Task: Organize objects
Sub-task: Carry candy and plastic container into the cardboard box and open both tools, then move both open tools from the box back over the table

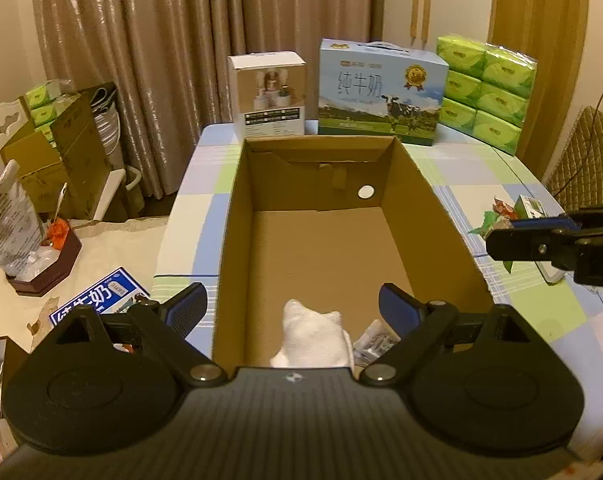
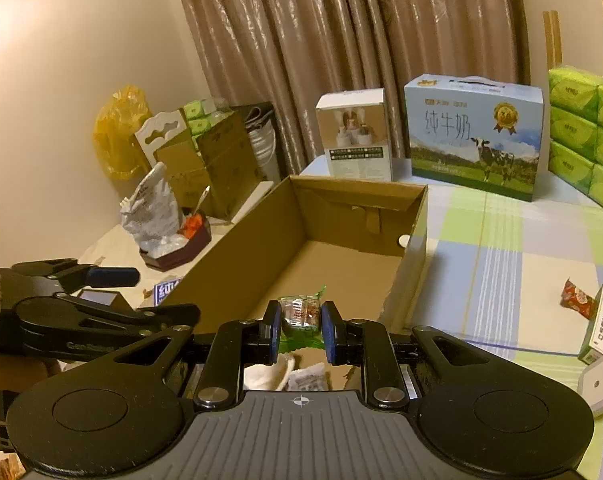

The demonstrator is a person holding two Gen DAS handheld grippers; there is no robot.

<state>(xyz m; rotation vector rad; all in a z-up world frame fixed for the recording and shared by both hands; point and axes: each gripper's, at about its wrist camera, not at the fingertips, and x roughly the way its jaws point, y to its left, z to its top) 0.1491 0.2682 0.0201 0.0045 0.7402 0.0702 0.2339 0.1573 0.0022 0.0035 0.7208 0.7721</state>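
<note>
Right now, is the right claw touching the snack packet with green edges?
Touching. The right wrist view shows the right claw closed on the snack packet, both blue pads pressed against its sides, above the cardboard box.

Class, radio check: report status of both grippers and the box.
Left gripper open, empty, over cardboard box. Right gripper shut on snack packet, above box. White cloth already inside. Path clear.
</note>
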